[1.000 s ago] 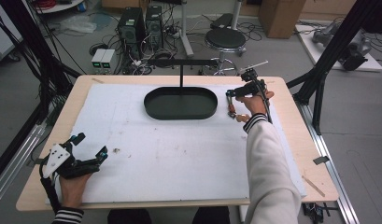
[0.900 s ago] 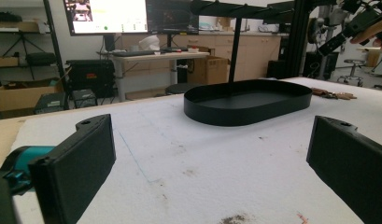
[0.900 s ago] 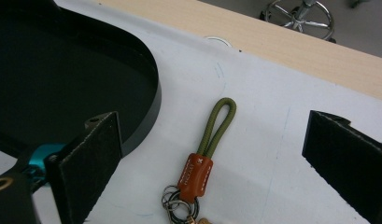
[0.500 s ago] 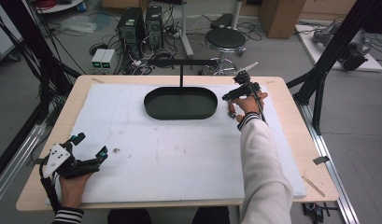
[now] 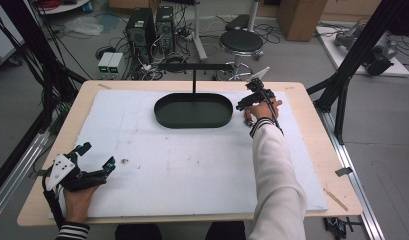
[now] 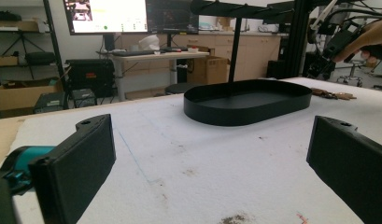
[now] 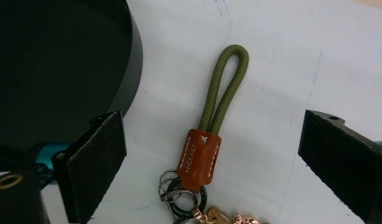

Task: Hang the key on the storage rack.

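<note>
A key ring lies on the white mat just right of the black oval tray (image 7: 62, 70). It has an olive cord loop (image 7: 226, 88), a brown leather tab (image 7: 200, 156) and metal rings. My right gripper (image 7: 216, 140) hovers over it, open, with one jaw on each side of the tab and neither touching it. In the high view the right gripper (image 5: 249, 102) is at the tray's (image 5: 162, 117) right end. My left gripper (image 5: 97, 155) rests open at the near left of the mat with nothing between its jaws (image 6: 212, 163). From there the key ring (image 6: 331, 94) shows past the tray (image 6: 244, 114).
A black T-shaped rack (image 5: 194, 66) rises from the tray's far side. The white mat (image 5: 192, 170) covers most of the wooden table (image 5: 319, 150). A small dark speck (image 5: 124, 161) lies near the left gripper. Black frame posts (image 5: 342, 85) flank the table.
My right gripper has moved left and down toward the tray's right end, over the key ring. The left gripper has stayed still.
</note>
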Demonstrator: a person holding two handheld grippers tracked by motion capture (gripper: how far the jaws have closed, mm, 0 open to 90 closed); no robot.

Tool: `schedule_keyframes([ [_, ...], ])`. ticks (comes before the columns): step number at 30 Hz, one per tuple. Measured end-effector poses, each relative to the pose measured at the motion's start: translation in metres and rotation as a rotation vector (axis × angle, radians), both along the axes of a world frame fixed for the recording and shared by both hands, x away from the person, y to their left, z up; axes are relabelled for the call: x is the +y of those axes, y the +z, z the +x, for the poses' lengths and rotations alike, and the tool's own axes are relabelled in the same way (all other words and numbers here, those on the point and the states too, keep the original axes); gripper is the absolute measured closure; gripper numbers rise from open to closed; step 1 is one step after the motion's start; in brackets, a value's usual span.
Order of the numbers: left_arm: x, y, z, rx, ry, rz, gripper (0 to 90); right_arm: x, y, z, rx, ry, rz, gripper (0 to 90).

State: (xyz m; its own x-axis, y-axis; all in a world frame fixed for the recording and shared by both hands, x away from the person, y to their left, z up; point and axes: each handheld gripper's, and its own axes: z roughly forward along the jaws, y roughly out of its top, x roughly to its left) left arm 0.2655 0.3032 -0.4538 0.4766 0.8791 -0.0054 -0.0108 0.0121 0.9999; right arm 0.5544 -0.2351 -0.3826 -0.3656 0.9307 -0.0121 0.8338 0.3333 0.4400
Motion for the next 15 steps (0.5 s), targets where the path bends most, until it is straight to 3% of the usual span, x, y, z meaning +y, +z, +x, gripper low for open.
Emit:
schedule_keyframes([
  [9,0.0,0.0,0.0,0.0,-0.001,0.0,1.7,0.004,-0.014,0.004,0.047,0.007,-0.037,6.7],
  [15,0.0,0.0,0.0,0.001,-0.002,-0.001,1.7,0.006,-0.02,0.006,0.077,0.002,-0.047,14.8],
])
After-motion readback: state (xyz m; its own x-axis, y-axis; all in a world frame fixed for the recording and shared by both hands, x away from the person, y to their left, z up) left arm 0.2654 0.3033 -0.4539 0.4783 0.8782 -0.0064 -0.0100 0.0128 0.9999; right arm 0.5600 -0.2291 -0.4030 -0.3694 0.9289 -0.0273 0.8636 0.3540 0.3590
